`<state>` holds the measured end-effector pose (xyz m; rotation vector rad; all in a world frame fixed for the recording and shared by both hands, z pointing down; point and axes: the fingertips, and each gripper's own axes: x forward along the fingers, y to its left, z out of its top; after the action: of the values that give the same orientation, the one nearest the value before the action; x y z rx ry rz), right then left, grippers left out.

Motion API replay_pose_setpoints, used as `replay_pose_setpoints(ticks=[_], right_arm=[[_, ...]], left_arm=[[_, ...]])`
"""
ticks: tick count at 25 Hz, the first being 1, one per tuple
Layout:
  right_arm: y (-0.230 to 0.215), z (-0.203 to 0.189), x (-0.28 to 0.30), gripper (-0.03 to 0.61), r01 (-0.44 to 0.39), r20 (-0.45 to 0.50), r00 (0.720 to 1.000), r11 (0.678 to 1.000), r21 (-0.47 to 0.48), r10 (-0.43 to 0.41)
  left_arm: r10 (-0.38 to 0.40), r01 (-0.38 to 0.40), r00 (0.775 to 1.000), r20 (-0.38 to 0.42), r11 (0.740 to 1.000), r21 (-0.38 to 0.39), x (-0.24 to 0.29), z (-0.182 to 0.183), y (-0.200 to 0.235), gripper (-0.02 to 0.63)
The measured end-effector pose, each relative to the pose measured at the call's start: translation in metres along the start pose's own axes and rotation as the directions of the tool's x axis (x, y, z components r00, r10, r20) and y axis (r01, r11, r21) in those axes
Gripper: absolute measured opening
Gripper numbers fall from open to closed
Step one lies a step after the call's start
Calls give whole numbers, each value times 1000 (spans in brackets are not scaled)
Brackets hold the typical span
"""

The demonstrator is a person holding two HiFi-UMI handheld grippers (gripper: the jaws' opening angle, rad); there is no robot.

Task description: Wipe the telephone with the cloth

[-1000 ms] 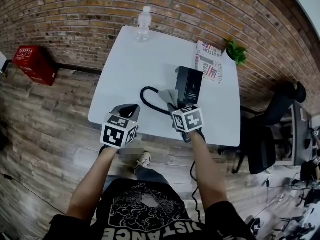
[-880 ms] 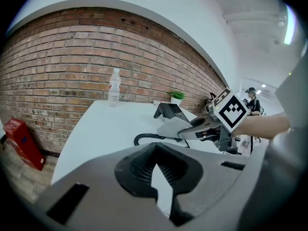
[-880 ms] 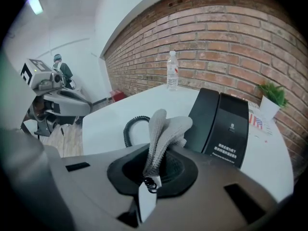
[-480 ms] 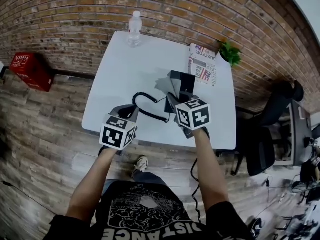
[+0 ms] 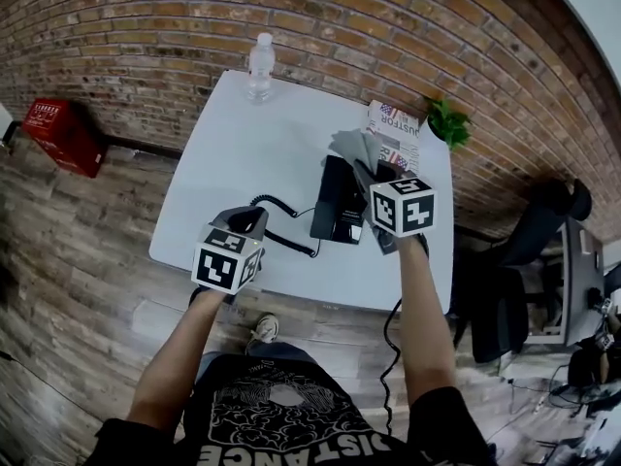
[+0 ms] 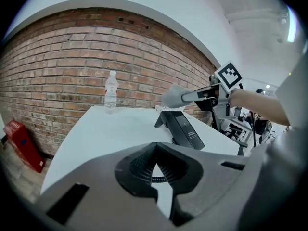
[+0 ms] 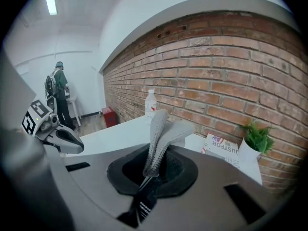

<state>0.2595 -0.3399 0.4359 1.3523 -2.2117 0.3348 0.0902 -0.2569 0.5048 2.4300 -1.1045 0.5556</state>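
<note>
The black telephone [image 5: 338, 200] lies towards the table's [image 5: 243, 144] right side, nearer the front edge, its coiled cord [image 5: 277, 212] trailing left. A grey cloth [image 5: 357, 150] hangs over the telephone's far end, pinched fast between the closed jaws of the right gripper [image 5: 374, 175]. At the front edge, the left gripper [image 5: 247, 223] hovers with its jaws pressed tip to tip on nothing. A water bottle [image 5: 259, 66] stands at the far left corner; a newspaper [image 5: 393, 129] and potted plant [image 5: 446, 122] occupy the far right.
</note>
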Motion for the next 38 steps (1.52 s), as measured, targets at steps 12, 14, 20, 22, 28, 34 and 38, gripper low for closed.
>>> replay_pose_setpoints(ticks=[12, 14, 20, 22, 28, 34, 38], right_arm=[[-30, -30, 47, 12, -58, -210, 977, 991, -119, 32], [-29, -32, 52, 12, -89, -232, 971, 990, -110, 61], [-21, -33, 61, 12, -149, -250, 961, 984, -101, 120], [-19, -32, 63, 12, -162, -256, 958, 981, -111, 129], [-10, -27, 70, 12, -195, -267, 951, 972, -127, 156], [6, -22, 79, 12, -234, -268, 944, 964, -123, 194], [20, -19, 84, 12, -260, -266, 938, 958, -118, 222]], left_arm=[[50, -50, 999, 0, 998, -22, 16, 10, 11, 6], [59, -59, 998, -4, 998, -25, 17, 10, 14, 6], [76, -77, 997, -11, 996, -36, 18, 9, 21, 6], [79, -79, 997, -10, 996, -38, 18, 10, 22, 6], [91, -91, 996, -12, 995, -42, 16, 8, 28, 6], [114, -115, 993, -9, 992, -51, 6, 6, 38, 6], [126, -127, 992, -9, 990, -55, -2, 5, 44, 6]])
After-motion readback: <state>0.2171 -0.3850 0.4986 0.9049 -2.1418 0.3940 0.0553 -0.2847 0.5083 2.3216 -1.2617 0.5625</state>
